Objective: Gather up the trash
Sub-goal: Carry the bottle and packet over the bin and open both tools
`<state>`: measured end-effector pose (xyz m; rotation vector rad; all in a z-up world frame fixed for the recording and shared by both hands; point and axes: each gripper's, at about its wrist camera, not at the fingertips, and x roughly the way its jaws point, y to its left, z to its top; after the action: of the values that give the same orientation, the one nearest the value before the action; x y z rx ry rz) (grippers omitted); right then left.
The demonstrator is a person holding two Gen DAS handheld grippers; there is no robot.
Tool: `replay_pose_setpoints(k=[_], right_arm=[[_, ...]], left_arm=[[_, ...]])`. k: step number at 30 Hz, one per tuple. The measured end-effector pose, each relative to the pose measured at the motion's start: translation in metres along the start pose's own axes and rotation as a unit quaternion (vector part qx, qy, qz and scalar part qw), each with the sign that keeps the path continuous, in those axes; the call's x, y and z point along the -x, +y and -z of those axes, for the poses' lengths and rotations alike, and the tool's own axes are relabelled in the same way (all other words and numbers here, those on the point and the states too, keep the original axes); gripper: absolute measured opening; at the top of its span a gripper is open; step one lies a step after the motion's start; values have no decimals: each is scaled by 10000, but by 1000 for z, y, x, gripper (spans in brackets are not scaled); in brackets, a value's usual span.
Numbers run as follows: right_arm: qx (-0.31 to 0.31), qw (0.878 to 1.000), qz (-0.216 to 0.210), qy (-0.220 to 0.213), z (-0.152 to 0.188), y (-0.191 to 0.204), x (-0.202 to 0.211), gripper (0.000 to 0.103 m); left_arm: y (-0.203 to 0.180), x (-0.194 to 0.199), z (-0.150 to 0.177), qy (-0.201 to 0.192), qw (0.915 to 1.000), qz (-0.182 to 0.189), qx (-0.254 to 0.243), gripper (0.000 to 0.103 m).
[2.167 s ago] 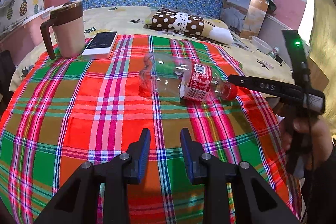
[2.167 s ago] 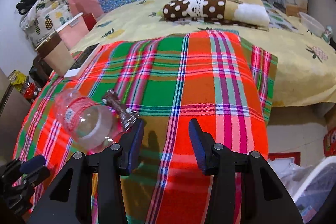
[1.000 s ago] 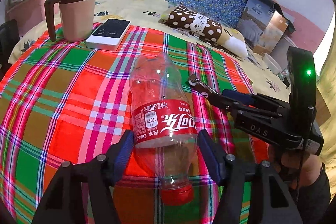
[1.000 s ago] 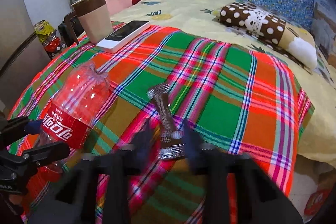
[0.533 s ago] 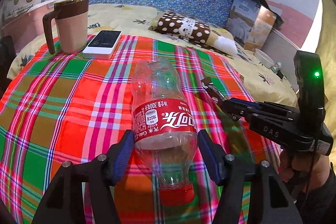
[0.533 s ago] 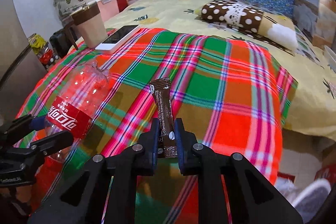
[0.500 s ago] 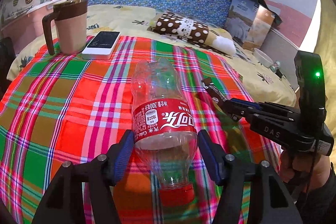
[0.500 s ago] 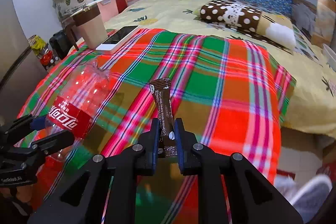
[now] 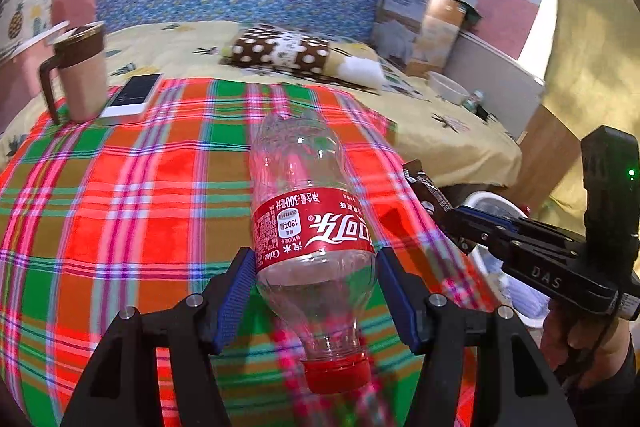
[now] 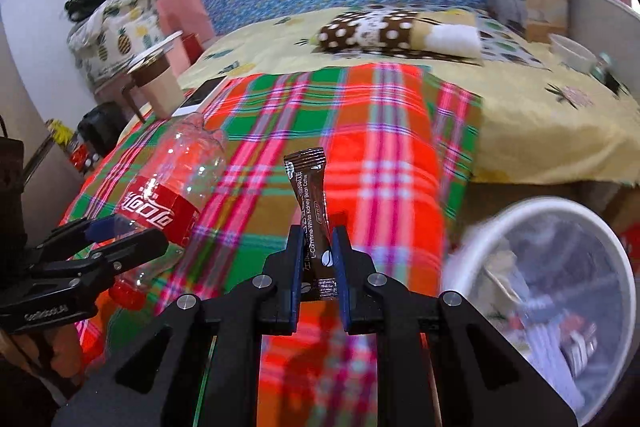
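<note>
Bin (image 10: pixel 496 223) — low right of the right gripper (image 10: pixel 316 263), nearer hand, clamped on upright sachet (image 10: pixel 310 203); left gripper (image 9: pixel 316 291) grips bottle (image 9: pixel 308 211), cap rearward.

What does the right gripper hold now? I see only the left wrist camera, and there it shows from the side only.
Observer: The right gripper is shut on a brown coffee stick, which stands up between the pads.
Operator: Is a bin near? I see only a piece of something white.
Observer: Yes. A white bin with a clear liner sits below the bed edge, to the right of the right gripper, and some trash is already inside.
Operator: And my bottle, is it off the cloth?
Observer: From the right wrist camera the bottle is clamped in the left gripper and appears raised over the plaid cloth, its red cap toward the person's hand.
</note>
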<state>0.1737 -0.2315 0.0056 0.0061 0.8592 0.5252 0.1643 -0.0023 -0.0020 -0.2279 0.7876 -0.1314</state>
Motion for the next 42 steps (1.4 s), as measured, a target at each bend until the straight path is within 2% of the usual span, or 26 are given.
replay_pose_setpoints(k=[14,27,33,36,38,42], right_arm=[[-832,9923,892,-212,32,-76,40,17],[-1246,9841,1261,-72,57,-118,52,17],[-1395,9798,1429,12,66,-132,55,18],[-1411,9795,1439,-29,68,-132,58,23],[-1413,9799,1404,-79,69,-133,61,33],[-1428,9799,1387,-143,70,-132,65,33]], left_arm=[[-104,-25,5,301,9923,818,-882,62],[-176,-58,15,672,9771,1329,-1521,62],[-196,-77,21,911,9704,1490,-1666,63],[-202,-83,25,1014,9680,1582,-1664,63],[-203,-84,25,976,9685,1580,-1659,63],[-203,-79,24,839,9702,1562,-1650,63]])
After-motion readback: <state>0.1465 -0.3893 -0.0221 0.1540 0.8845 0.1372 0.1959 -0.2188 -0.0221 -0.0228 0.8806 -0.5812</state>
